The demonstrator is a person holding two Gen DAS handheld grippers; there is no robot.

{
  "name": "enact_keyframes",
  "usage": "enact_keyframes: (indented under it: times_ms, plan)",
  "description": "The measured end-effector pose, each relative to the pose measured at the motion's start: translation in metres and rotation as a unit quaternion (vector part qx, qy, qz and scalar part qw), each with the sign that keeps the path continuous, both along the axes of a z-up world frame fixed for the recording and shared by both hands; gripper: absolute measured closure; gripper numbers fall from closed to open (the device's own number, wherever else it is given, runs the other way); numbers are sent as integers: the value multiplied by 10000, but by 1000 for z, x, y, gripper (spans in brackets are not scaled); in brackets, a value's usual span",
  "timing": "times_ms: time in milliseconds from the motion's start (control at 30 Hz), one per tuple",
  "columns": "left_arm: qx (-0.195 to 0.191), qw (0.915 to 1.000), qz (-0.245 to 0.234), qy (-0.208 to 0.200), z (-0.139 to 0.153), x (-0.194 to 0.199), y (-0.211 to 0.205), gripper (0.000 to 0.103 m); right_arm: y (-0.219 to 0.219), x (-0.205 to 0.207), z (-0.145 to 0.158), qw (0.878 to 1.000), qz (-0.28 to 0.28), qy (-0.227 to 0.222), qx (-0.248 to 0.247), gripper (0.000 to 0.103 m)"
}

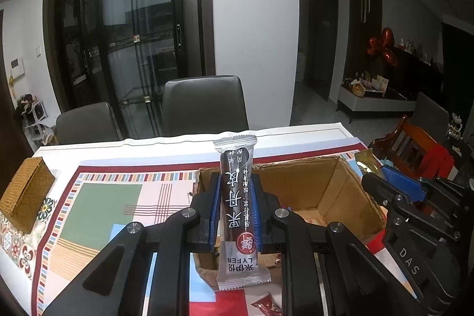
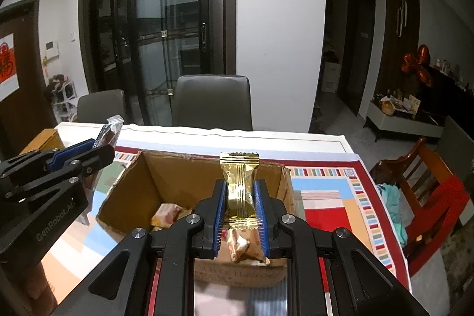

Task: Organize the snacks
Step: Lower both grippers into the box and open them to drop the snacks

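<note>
A patterned cloth (image 1: 97, 197) covered the table (image 2: 296, 138); on it sat an open cardboard box (image 2: 166, 176), a woven box (image 1: 25, 194) and a red snack packet (image 1: 266, 307).

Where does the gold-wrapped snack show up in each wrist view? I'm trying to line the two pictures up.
Left wrist view: the gold-wrapped snack peeks in at the right edge, above the right claw, beyond the cardboard box.
Right wrist view: the snack stands upright at centre, clamped in the right claw over the box.
Shared landmark: the grey chair behind the table.
</note>
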State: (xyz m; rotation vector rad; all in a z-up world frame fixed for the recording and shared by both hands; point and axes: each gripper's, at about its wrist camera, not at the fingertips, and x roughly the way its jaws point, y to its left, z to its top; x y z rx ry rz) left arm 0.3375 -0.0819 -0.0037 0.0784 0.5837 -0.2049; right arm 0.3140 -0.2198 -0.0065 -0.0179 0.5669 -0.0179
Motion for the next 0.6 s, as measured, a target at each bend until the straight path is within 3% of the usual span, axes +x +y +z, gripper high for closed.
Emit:
enact_keyframes:
  times_ms: [600]
  plan:
    - [10, 9995, 77, 318, -27, 32, -2, 84, -3, 32, -15, 9989, -362, 226, 216, 82]
